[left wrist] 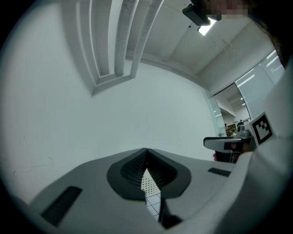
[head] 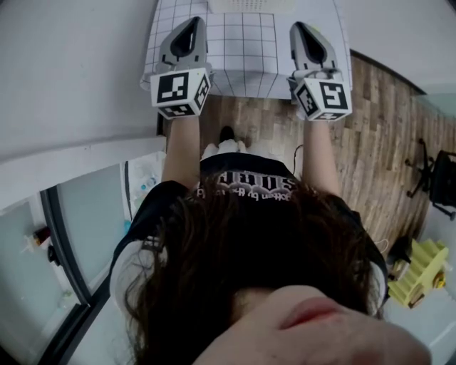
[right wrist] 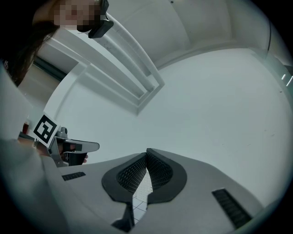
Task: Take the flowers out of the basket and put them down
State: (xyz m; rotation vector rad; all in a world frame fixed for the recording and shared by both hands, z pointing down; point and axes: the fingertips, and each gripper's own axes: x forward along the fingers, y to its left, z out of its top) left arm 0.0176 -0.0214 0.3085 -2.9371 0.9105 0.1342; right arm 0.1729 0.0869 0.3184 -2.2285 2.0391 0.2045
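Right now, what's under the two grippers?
A white gridded table lies under the left gripper and right gripper, both shut and empty. Their bodies cover the patch directly beneath.

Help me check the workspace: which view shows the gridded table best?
The head view: the gridded table spreads across the top of the frame, with its near edge and grid lines clear. The left gripper view and the right gripper view each show only a sliver of its grid, low in the frame.
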